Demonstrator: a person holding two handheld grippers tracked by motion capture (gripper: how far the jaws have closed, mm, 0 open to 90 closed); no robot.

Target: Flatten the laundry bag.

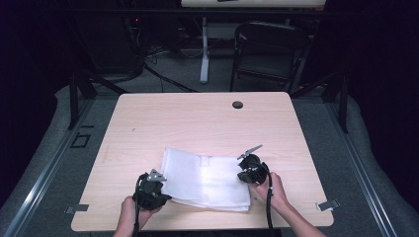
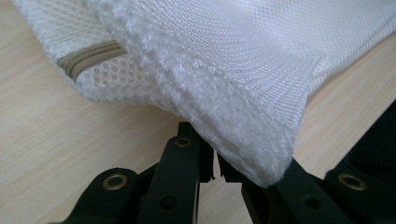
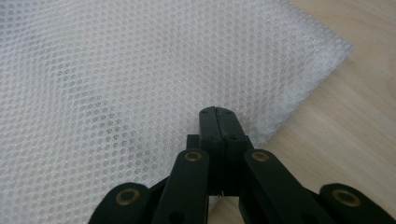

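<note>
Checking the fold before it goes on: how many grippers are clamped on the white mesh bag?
2. The left gripper pinches the white mesh bag at its near left corner; the right gripper has its jaws shut on the bag's right edge.

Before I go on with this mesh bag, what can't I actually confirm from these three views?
- Left gripper view: the mesh laundry bag drapes over the fingers, hiding whether fabric is pinched.
- Right gripper view: fingers are shut at the bag's edge; fabric between them can't be told.
- Left gripper view: the zipper runs under the fold.
- High view: the bag's contents are too small and washed out.
</note>
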